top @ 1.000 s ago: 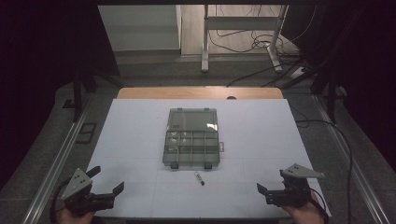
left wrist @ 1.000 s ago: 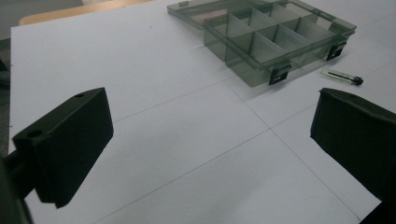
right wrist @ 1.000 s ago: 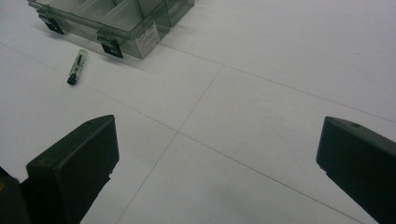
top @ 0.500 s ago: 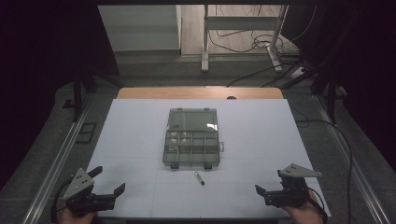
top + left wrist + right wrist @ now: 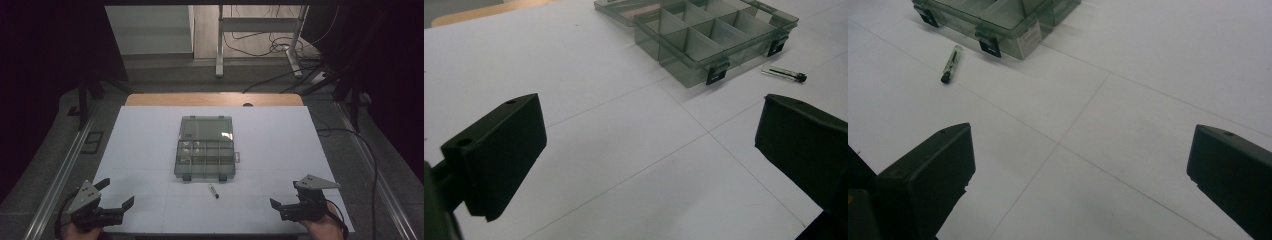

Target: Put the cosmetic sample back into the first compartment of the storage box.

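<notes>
The left gripper point(image 5: 118, 199) stood wide open and empty at the table's point(image 5: 140, 150) near-left corner, nearer its edge than before. The opened compartment box point(image 5: 205, 148) sat mid-table; the small tube point(image 5: 213, 191) beside it showed unclear contents. The right gripper point(image 5: 281, 206), wide open and empty, had shifted slightly at the near-right corner.

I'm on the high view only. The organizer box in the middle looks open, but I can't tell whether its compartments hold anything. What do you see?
Observer: In the left gripper view the near compartments of the organizer box look empty; the far ones I can't judge.
Operator: And that small thing in front of the box?
Observer: In the right gripper view it's a small clear tube with a dark cap at its near end, lying flat and apart from the box.
Operator: Are both tools open?
Observer: Yes. The left hand-held gripper and the right hand-held gripper both have their jaws wide apart with just the white mat between them.
</notes>
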The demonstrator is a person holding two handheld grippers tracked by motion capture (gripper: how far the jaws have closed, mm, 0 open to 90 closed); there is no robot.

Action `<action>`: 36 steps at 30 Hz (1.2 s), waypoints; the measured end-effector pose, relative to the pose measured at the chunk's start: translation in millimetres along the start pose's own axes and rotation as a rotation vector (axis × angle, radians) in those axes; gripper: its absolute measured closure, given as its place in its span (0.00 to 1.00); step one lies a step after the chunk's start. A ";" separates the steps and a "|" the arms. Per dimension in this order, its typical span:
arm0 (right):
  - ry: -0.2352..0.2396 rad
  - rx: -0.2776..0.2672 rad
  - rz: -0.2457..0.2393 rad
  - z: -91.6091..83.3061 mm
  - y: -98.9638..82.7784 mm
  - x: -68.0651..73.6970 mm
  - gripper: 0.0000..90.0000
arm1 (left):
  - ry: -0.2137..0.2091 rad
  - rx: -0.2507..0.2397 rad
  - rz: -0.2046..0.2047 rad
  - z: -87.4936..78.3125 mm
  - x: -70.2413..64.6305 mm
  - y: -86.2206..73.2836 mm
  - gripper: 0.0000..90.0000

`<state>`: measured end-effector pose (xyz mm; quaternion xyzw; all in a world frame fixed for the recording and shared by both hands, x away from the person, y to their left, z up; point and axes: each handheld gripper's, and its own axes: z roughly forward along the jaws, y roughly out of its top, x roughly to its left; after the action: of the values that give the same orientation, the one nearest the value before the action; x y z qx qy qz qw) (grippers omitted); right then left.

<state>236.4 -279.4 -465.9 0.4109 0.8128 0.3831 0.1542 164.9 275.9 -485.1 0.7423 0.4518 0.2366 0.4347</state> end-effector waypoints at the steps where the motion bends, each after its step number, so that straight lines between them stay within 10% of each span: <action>1: 0.006 0.000 -0.005 1.9 1.6 0.8 0.00 | 0.000 0.000 -0.001 0.0 0.0 0.0 0.01; 36: 0.142 0.025 -0.077 30.4 22.1 27.0 0.00 | 0.000 0.005 0.002 0.8 -0.2 0.3 0.01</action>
<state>249.1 -235.0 -467.6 0.3530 0.8416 0.3950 0.1056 165.6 275.3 -485.2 0.7438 0.4516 0.2359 0.4327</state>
